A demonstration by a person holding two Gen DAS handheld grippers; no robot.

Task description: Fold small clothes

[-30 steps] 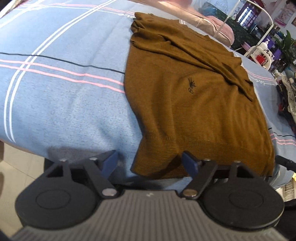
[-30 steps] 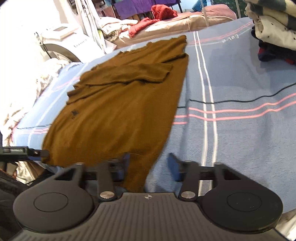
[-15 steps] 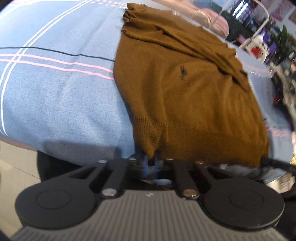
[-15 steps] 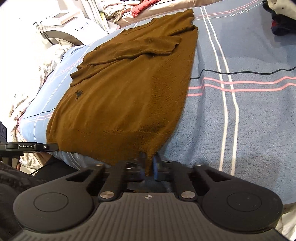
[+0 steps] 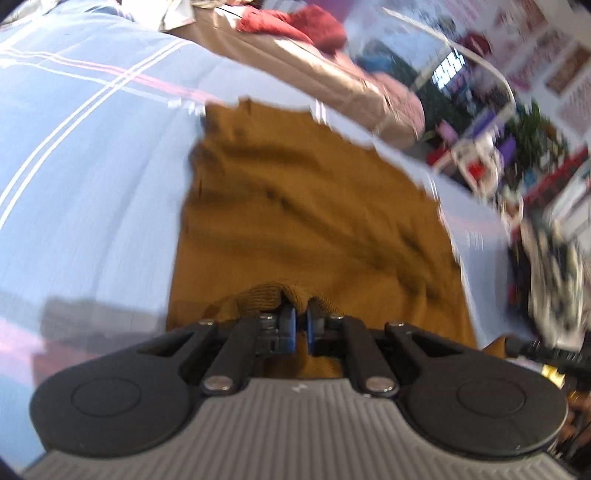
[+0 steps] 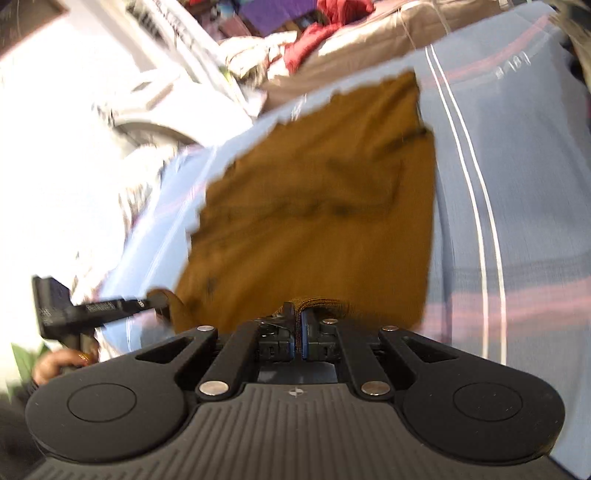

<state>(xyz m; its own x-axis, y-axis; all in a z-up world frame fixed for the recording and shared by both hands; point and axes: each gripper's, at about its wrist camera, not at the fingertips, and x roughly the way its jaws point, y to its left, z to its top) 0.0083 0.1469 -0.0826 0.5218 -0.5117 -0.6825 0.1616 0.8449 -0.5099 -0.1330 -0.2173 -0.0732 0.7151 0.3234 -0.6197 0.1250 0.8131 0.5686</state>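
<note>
left gripper (image 5: 300,320) pinched on ribbed hem of brown sweater (image 5: 303,206) | right gripper (image 6: 297,318) clamped on hem too | right view alone shows the other tool gripping the far hem corner | sweater lies on blue striped bedspread (image 6: 517,192) | beyond: red garment (image 5: 295,22), blurred clutter

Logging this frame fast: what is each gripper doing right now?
Left gripper: closed, pinching the hem of the brown sweater.
Right gripper: closed, pinching the same sweater's hem.
</note>
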